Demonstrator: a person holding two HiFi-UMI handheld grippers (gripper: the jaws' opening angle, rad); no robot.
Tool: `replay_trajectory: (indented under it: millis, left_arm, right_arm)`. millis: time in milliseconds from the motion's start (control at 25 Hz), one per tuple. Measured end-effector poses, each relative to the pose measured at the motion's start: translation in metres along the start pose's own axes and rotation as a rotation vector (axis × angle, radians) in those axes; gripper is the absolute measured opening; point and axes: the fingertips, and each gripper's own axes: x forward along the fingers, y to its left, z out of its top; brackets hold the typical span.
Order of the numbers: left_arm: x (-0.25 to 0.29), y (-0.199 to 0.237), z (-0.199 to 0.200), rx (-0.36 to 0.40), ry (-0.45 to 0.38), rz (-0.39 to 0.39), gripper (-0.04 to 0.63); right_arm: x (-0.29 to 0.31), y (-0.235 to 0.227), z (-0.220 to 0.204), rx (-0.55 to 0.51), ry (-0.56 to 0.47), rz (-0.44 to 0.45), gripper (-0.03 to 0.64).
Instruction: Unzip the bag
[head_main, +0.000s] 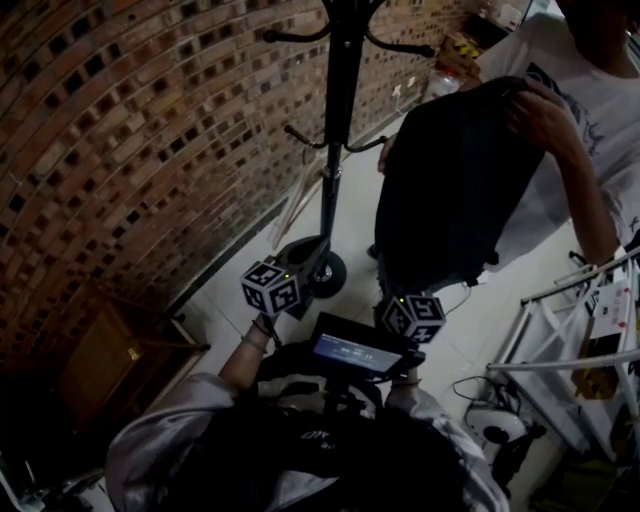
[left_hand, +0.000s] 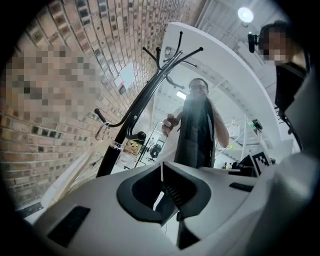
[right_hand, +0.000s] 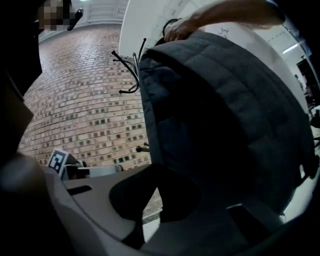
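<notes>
A person in a white T-shirt holds up a black backpack by its top with one hand, clear of the floor. My left gripper and right gripper are low in the head view, short of the bag, each with its marker cube showing. In the left gripper view the jaws are shut with nothing between them, and the bag hangs some way ahead. The right gripper is much closer: the bag's padded back fills its view. Its dark jaws look shut and empty. I see no zipper pull.
A black coat stand rises left of the bag, its round base by my left gripper. A brick wall runs along the left with a wooden cabinet against it. A white rack stands at the right.
</notes>
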Motion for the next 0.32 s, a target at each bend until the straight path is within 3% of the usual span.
replay_trajectory:
  millis: [120, 320]
  left_arm:
    - [-0.002, 0.0, 0.001, -0.005, -0.005, 0.002, 0.017]
    - [-0.005, 0.0, 0.002, -0.02, -0.014, 0.007, 0.017]
  right_arm:
    - [0.001, 0.023, -0.002, -0.034, 0.006, 0.069, -0.008]
    - [0.003, 0.037, -0.007, -0.087, 0.06, 0.078, -0.008]
